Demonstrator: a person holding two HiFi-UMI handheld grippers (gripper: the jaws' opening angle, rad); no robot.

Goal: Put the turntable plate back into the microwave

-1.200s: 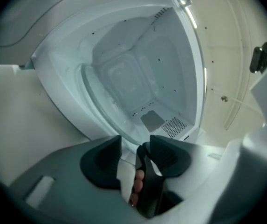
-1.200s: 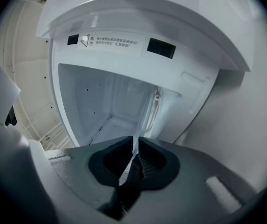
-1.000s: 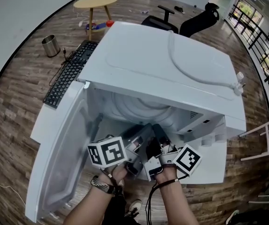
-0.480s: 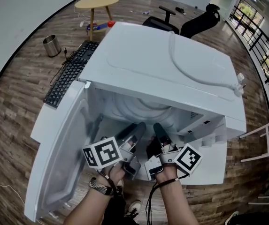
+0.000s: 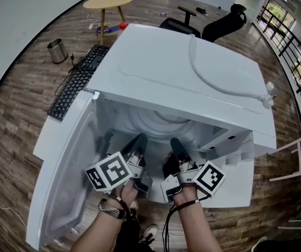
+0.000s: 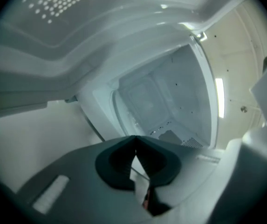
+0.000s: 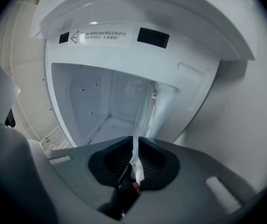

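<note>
The clear round glass turntable plate is inside the cavity of the white microwave, with its rim clamped edge-on in the right gripper. The left gripper has its jaws together, seemingly on nothing. The glass is likely heavy, stiff, slippery and breakable, so it is best held by the rim. The print on the white warning label is too small to read.

white table: bears microwave, door open. wood floor: metal bin, round table, office chair standing.
</note>
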